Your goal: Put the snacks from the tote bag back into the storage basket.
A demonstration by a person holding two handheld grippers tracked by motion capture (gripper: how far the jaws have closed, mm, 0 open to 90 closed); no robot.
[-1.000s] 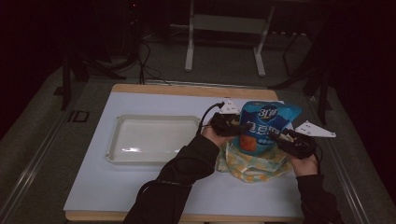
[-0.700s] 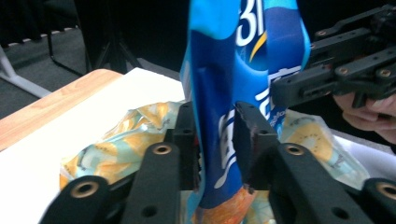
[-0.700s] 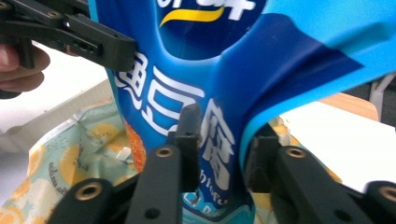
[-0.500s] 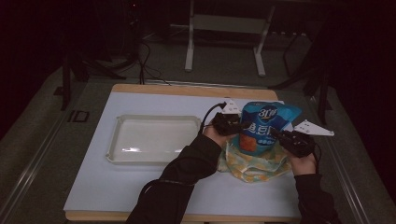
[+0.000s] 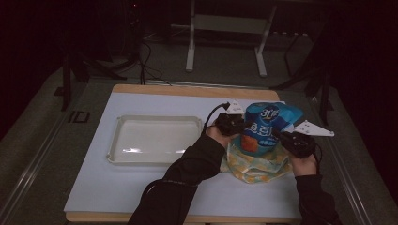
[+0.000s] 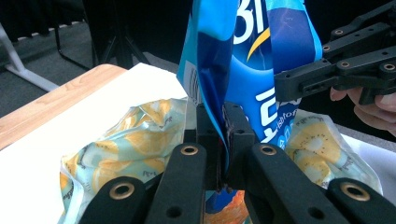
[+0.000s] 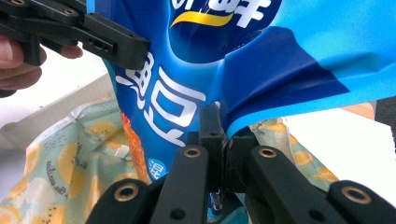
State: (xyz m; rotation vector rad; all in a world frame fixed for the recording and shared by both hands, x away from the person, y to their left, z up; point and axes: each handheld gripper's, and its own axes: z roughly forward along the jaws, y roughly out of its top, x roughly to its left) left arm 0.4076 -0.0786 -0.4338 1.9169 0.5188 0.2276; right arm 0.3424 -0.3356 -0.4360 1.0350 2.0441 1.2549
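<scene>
A blue snack bag [image 5: 265, 126] with white lettering stands upright over a pale bag printed with yellow fruit slices [image 5: 256, 164], at the right of the table. My left gripper [image 5: 237, 124] is shut on the blue bag's left edge; in the left gripper view the blue snack bag [image 6: 247, 70] rises from between the shut jaws of my left gripper [image 6: 223, 140]. My right gripper [image 5: 281, 136] is shut on the bag's right edge, and in the right gripper view the blue snack bag [image 7: 196, 60] is pinched by my right gripper [image 7: 223, 135]. The fruit-print bag [image 6: 135, 135] lies underneath.
A white rectangular tray [image 5: 155, 140] lies empty left of centre on the white table top [image 5: 141, 192]. A wooden strip [image 5: 187, 90] runs along the table's far edge. Metal stand legs and cables [image 5: 192, 42] stand on the floor beyond.
Both grippers hold the blue bag as before; the bag and hands have shifted only slightly.
</scene>
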